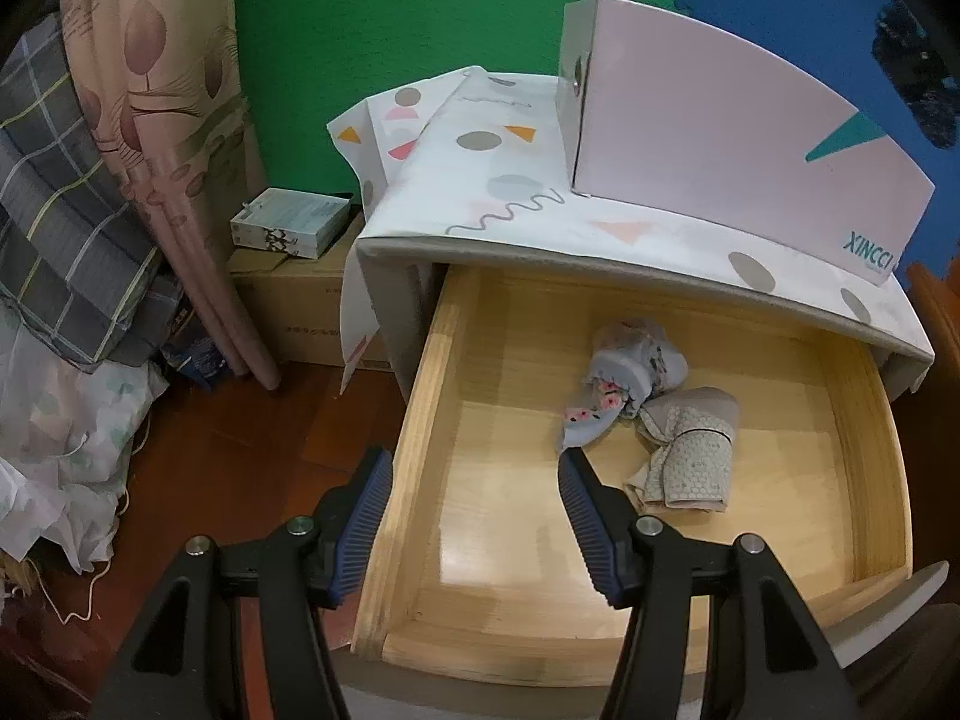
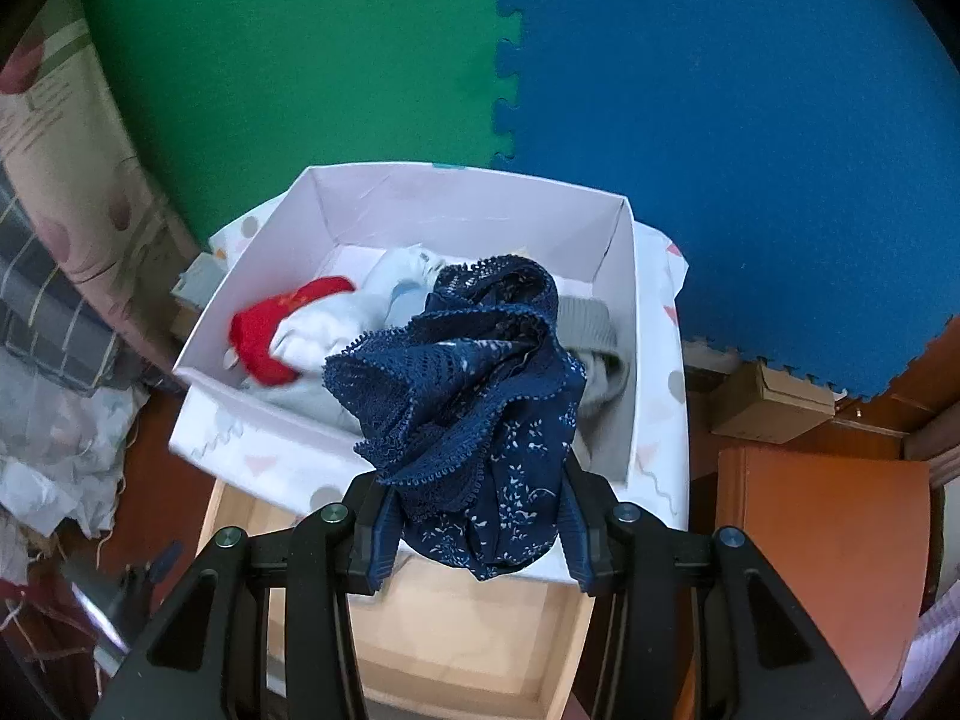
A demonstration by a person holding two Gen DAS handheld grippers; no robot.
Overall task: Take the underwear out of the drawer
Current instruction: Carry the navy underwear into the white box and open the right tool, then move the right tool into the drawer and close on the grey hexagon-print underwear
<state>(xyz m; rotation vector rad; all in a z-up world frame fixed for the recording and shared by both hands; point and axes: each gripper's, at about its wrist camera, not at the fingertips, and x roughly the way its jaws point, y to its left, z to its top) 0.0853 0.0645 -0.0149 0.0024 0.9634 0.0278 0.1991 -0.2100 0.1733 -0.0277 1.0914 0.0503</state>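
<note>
Low in the left wrist view, the left gripper (image 1: 474, 465) hangs over the pulled-out drawer (image 1: 420, 396) with its blue-padded fingers (image 1: 579, 498) spread wide and nothing between them. One finger sits outside the drawer's left wall, over the wooden floor (image 1: 240, 438); the other is above the drawer's bare bottom, its tip close to a trailing end of cloth, though from this angle I can't say whether it touches. Two bundles of underwear remain in the drawer, right of centre in the frame: a pale blue floral pair (image 1: 630, 381) and, just below and to the right of it, touching, a beige patterned pair (image 1: 690, 450). A white box (image 1: 720, 138) stands on the cloth-covered cabinet top (image 1: 480, 192) in the upper right.

Centre of the right wrist view, the right gripper (image 2: 477, 522) is clenched on a navy lace-trimmed underwear (image 2: 480, 396), which bunches up and spills above the fingers (image 2: 384, 534). It is held in front of the white box, whose open top fills the middle of the frame. Inside the box lie a red garment (image 2: 270, 330) at the left, white clothes (image 2: 372, 300) beside it, and a grey piece (image 2: 594, 324) at the right. The drawer's light wood shows along the bottom of the frame, beneath the gripper.
</note>
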